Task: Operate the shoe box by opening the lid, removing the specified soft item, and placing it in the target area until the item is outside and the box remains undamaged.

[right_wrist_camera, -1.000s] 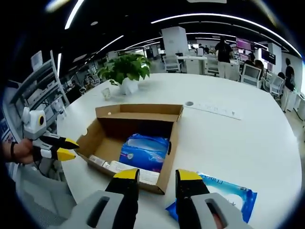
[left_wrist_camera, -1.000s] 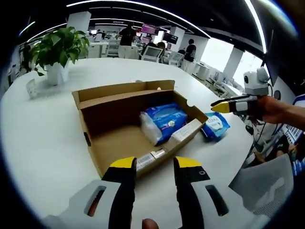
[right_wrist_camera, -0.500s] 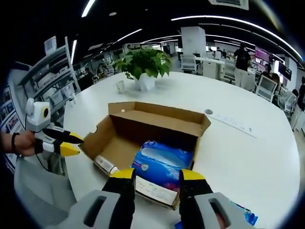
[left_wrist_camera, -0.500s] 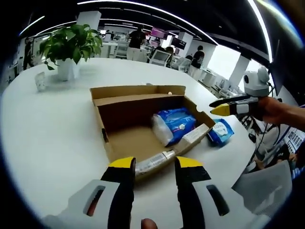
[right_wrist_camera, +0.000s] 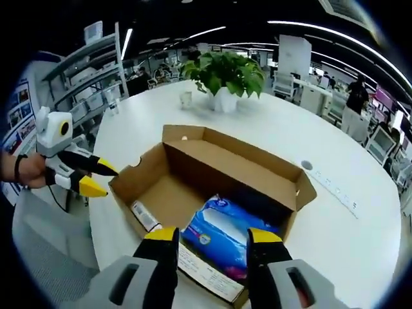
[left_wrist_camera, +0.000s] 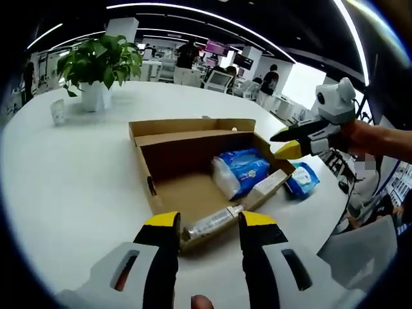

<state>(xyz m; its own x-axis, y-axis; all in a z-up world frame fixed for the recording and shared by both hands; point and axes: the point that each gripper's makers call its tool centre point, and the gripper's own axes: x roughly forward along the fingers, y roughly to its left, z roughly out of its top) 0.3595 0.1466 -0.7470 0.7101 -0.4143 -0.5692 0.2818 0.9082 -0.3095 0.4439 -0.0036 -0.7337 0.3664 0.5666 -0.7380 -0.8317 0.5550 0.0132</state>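
An open shoe box is seen just ahead of the open left tool, a blue pack inside; the right tool is held beyond, at its far right edge.

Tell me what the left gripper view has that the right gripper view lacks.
Left gripper view alone: a second blue pack lying on the table outside the box, beside its far end. Right gripper view alone: grey shelving behind the left gripper. Both share the open cardboard box, a blue soft pack inside it, the potted plant, and both grippers with jaws apart, including the right gripper.
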